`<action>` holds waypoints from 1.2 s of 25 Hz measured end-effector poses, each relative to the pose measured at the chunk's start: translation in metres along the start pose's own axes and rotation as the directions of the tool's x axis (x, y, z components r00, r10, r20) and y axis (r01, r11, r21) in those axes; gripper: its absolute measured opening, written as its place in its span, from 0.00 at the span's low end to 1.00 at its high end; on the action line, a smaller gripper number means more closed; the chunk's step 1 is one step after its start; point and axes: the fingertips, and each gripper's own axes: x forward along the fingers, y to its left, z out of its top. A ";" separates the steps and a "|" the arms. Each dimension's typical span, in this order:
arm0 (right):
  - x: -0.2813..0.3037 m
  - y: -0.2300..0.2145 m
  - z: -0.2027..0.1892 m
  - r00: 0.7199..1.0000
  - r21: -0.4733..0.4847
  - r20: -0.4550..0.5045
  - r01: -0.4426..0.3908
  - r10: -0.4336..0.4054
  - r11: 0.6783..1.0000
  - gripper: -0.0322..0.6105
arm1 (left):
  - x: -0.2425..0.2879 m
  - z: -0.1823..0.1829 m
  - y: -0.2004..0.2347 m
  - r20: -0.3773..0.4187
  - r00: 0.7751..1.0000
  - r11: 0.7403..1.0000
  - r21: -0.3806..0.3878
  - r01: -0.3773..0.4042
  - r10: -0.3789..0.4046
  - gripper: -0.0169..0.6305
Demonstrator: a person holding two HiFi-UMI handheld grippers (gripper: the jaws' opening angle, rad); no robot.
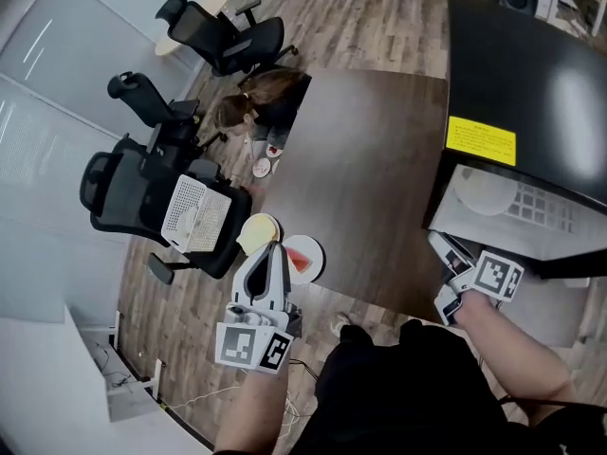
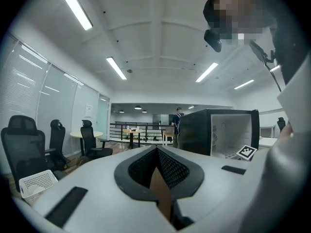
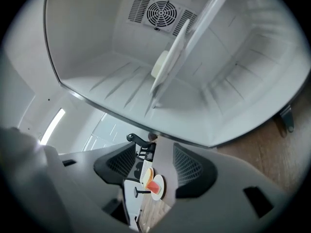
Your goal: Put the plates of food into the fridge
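Our left gripper (image 2: 156, 152) is clenched on nothing, its tips pointing at the two plates left on the table, while our right gripper (image 3: 153, 154) hangs released and empty in front of the open fridge (image 1: 531, 64). The watermelon plate (image 1: 303, 258) and the plate of yellowish food (image 1: 259, 231) sit just beside each other at the near edge of the dark brown table (image 1: 370, 178), well apart from the fridge. Another plate (image 3: 170, 64) already rests on the shelf inside. We judge the main risk to be a push rather than a grasp: shut jaws meeting a rim this close to the edge could slide a plate off onto the floor. A thin rim pinched on one side could also tilt and shed its food on the way across. The shelf's occupied spot leaves less room, so a careless entry could knock the plate already there. Around us we see a wood floor (image 1: 379, 8), black office chairs (image 1: 133, 192), a white mesh basket (image 1: 197, 212), and a person (image 1: 261, 98) at the table's far side.
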 end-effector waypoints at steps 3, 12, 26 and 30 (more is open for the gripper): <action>0.017 0.018 -0.023 0.999 0.001 -0.035 -0.016 0.016 1.000 0.44 | -0.024 0.001 0.029 0.009 0.999 0.999 -0.011 -0.040 0.040 0.03; 0.071 0.066 -0.099 0.993 -0.052 -0.110 -0.037 0.031 0.998 0.43 | -0.103 -0.014 0.113 0.004 0.992 0.991 -0.042 -0.127 0.127 0.03; 0.145 0.111 -0.257 0.989 0.026 -0.151 0.011 -0.007 1.000 0.43 | -0.196 -0.036 0.243 0.015 0.992 0.990 -0.058 -0.128 0.129 0.03; 0.164 0.106 -0.301 0.988 0.081 -0.151 0.020 -0.008 0.996 0.43 | -0.203 -0.045 0.272 0.002 0.994 0.993 -0.045 -0.109 0.110 0.03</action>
